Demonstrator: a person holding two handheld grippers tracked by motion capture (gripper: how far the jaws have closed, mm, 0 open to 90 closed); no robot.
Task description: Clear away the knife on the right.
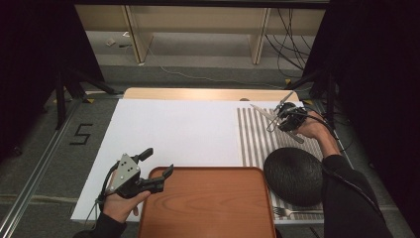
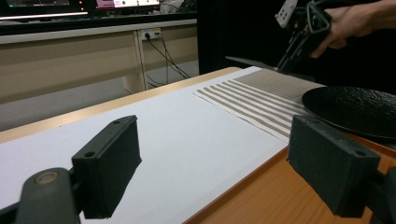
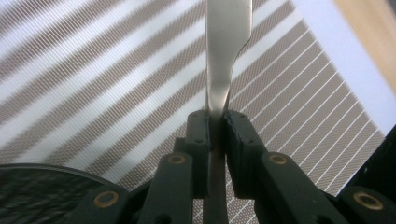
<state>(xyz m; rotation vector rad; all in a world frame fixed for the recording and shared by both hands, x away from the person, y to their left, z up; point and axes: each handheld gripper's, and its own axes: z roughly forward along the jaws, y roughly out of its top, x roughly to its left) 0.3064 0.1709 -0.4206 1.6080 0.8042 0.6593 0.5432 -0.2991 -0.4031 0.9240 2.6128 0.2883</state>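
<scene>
Right up close to the high camera sits a brown wooden tray (image 1: 208,203), flat on the white table sheet (image 1: 173,131). Beside its left corner is the left gripper (image 1: 157,162), held in a hand, and its 2 black jaws are spread wide with nothing between them. One jaw hangs over the white sheet and the other over the tray's edge. Next to the tray on the right is a round black plate (image 1: 293,176), lying on a striped mat (image 1: 257,139), and a fork (image 1: 287,213) rests on the mat just in front of the plate. Far back on the right, the right gripper (image 3: 215,122) is lifted above the striped mat. Its 2 jaws are pressed tight on a shiny metal knife (image 3: 226,46) (the handle is pinched, and the blade points away from the gripper).
</scene>
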